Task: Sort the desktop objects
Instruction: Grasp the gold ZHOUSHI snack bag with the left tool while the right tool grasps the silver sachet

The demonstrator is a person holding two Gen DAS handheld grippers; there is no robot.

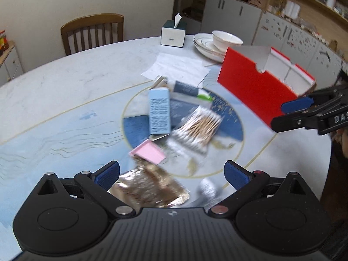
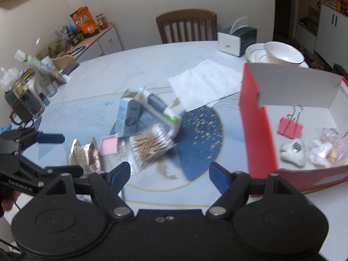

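Note:
A pile lies at the table's middle: a light blue box (image 1: 159, 111), a bag of cotton swabs (image 1: 199, 126), a pink item (image 1: 150, 152) and a gold foil packet (image 1: 150, 188). The pile also shows in the right wrist view: blue box (image 2: 128, 115), swabs (image 2: 152, 146), pink item (image 2: 109, 145), foil packet (image 2: 83, 154). My left gripper (image 1: 171, 175) is open just above the foil packet. My right gripper (image 2: 169, 174) is open and empty over the table. An open red box (image 2: 256, 130) holds a pink binder clip (image 2: 290, 127) and small wrapped items (image 2: 326, 152).
A tissue box (image 1: 173, 32), stacked plates with a bowl (image 1: 217, 43) and a white paper sheet (image 1: 178, 67) lie at the back. A wooden chair (image 1: 91, 32) stands behind the table. Jars and a mug (image 2: 26, 102) crowd the left edge.

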